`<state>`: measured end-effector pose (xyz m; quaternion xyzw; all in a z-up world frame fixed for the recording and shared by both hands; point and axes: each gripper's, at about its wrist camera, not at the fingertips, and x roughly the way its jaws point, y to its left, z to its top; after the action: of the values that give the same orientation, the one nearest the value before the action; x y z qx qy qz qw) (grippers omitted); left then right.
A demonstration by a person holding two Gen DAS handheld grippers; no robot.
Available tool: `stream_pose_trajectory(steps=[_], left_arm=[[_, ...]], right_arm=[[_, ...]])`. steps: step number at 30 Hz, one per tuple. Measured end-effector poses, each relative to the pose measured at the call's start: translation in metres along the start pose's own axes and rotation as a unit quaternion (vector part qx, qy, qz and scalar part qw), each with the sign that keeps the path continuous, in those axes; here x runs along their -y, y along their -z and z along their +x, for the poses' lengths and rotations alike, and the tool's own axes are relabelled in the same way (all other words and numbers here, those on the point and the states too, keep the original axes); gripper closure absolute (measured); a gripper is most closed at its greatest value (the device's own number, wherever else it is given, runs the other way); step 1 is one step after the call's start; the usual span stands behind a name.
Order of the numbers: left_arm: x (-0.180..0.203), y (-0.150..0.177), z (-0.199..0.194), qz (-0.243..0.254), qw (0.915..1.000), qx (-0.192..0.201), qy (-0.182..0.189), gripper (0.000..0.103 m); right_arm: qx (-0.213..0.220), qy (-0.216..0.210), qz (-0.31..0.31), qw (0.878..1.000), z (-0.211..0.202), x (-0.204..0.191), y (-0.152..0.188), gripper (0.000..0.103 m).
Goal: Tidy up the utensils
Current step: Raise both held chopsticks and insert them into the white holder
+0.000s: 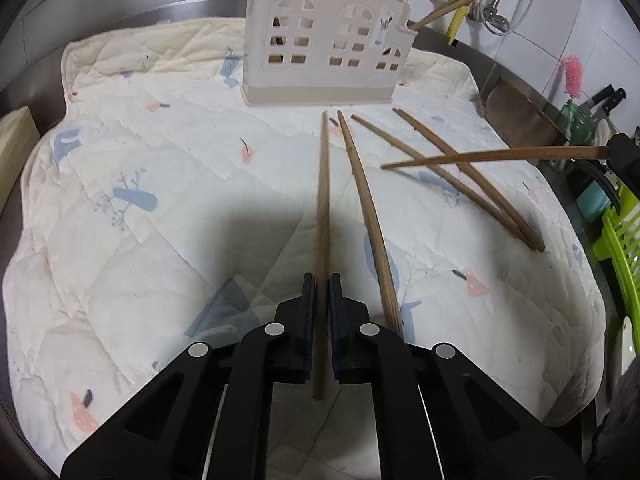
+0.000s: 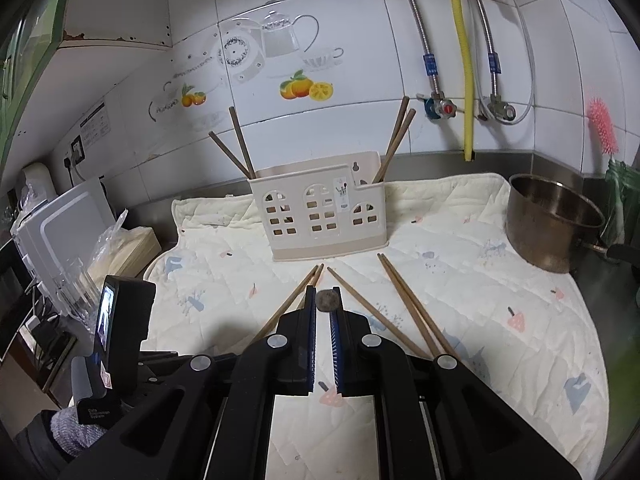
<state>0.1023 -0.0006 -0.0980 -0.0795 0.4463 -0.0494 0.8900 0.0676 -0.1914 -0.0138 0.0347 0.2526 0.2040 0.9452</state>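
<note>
Quilt (image 1: pixel 160 208) covers the metal surface (image 2: pixel 592 292) edge to edge. Tiled wall (image 2: pixel 360 20) behind carries hoses and a yellow pipe (image 2: pixel 464 60). Steel pot (image 2: pixel 552 224) stands at the quilt's right edge, well apart from the holder (image 2: pixel 320 220). Holder stands upright at the quilt's far side, with two chopsticks in its left compartment and two in its right. Green rack (image 1: pixel 620 248) sits off the quilt's right side.

Left hand-held gripper (image 1: pixel 322 292) is clenched on a chopstick (image 1: pixel 323 200) that points at the holder; a second chopstick (image 1: pixel 368 216) lies just beside it. Two more (image 1: pixel 472 184) lie on the quilt to the right. Right hand-held gripper (image 2: pixel 322 300) is clenched on another stick (image 1: pixel 492 156), seen end-on between its fingertips; this stick hangs crosswise above those two.
</note>
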Motion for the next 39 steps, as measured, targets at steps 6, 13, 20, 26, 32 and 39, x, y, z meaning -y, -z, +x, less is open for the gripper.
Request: stream_pose_trajectory(steps=[6, 13, 20, 26, 32, 39], left_arm=[[0.002, -0.015, -0.034, 0.014, 0.9992, 0.036, 0.005, 0.098], [0.007, -0.047, -0.078, 0.031, 0.9951, 0.093, 0.016, 0.098], [0.013, -0.088, -0.095, 0.050, 0.9921, 0.113, 0.024, 0.098], [0.020, -0.113, -0.103, 0.070, 0.9902, 0.118, 0.027, 0.098], [0.024, -0.139, -0.118, 0.081, 0.9878, 0.126, 0.043, 0.098], [0.028, -0.173, -0.160, 0.093, 0.9800, 0.170, 0.046, 0.098]], right_arm=[[0.005, -0.002, -0.013, 1.000, -0.004, 0.001, -0.015, 0.096], [-0.006, -0.020, -0.032, 0.999, -0.001, 0.000, -0.039, 0.096], [-0.033, -0.035, -0.071, 0.996, 0.007, -0.002, -0.067, 0.096], [-0.039, -0.038, -0.098, 0.994, 0.010, -0.003, -0.097, 0.096], [-0.045, -0.042, -0.116, 0.991, 0.010, -0.003, -0.131, 0.096], [-0.040, -0.030, -0.122, 0.991, 0.010, 0.003, -0.178, 0.096]])
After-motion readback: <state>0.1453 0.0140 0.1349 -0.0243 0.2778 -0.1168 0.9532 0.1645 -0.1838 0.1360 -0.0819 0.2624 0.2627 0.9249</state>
